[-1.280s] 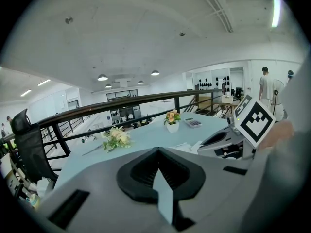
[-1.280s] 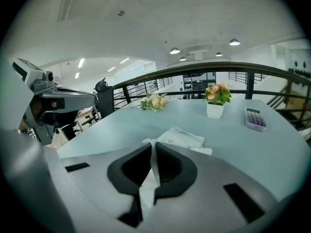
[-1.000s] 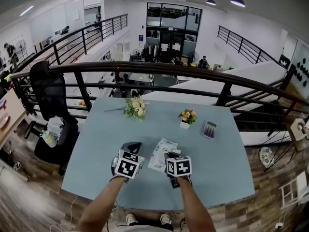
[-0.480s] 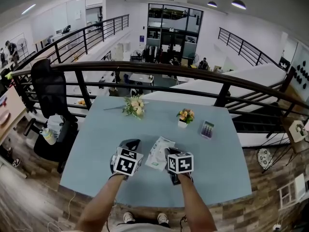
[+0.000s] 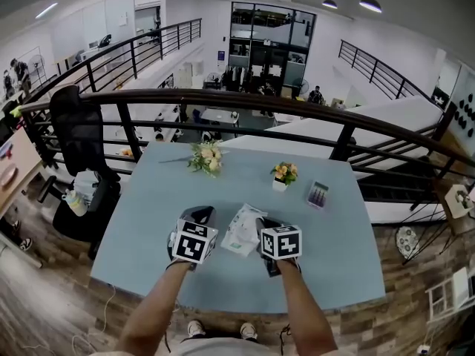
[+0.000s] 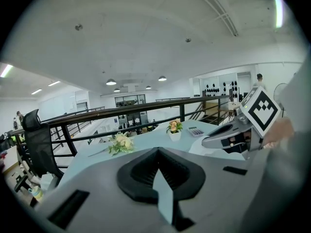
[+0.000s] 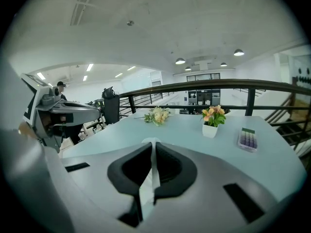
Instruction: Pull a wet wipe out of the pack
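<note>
In the head view, the pack (image 5: pixel 241 236) lay on the table (image 5: pixel 141 228) between the left gripper (image 5: pixel 202 215) and the right gripper (image 5: pixel 265 224), whose tip was at the pack's right edge. In the left gripper view, the jaws met with nothing between them. In the right gripper view, the jaws pinched a thin white strip (image 7: pixel 152 164); I could not tell whether it was a wipe or a flap.

1. A pale blue table (image 5: pixel 141 221) carries four things.
2. A white flower pot (image 5: pixel 280 185) with orange blooms stands upright.
3. A calculator (image 5: pixel 318 194) lies flat near the pot's right.
4. A bouquet (image 5: pixel 206 158) lies left of the pot, well apart.
5. A wet wipe pack (image 5: pixel 242 233) lies nearer the person than the pot.
</note>
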`<state>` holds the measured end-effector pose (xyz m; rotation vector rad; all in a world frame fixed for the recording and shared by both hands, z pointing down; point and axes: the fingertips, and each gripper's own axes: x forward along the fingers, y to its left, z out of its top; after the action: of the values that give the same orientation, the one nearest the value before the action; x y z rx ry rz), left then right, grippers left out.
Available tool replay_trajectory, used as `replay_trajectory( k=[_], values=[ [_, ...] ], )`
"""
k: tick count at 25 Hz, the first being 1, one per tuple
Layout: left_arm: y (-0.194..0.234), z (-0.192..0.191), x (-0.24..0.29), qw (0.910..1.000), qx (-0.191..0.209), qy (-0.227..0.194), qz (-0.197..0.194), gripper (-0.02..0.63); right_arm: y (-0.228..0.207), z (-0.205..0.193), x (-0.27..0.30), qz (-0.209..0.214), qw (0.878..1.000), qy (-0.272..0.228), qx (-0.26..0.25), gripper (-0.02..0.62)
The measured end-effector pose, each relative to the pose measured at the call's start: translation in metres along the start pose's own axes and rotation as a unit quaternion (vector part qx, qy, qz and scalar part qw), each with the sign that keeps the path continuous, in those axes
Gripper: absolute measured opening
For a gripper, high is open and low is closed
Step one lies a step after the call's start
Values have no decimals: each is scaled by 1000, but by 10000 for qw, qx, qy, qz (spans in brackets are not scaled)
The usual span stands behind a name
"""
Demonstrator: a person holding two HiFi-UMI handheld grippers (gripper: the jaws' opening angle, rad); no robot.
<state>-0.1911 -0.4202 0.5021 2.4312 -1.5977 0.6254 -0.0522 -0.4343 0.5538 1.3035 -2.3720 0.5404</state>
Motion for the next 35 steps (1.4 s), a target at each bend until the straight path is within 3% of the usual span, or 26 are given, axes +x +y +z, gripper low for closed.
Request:
replay_trajectory(
  k=[23,35],
  values=[
    [-24,32,18,9998,27,-196,-37,-6,-43,48,-51,-242,9973,-683,-97,6],
    [-37,45,29,9993,155,-300,-171,-6,-72,57,-83,-674,9924,-1030,-43,6]
  ],
)
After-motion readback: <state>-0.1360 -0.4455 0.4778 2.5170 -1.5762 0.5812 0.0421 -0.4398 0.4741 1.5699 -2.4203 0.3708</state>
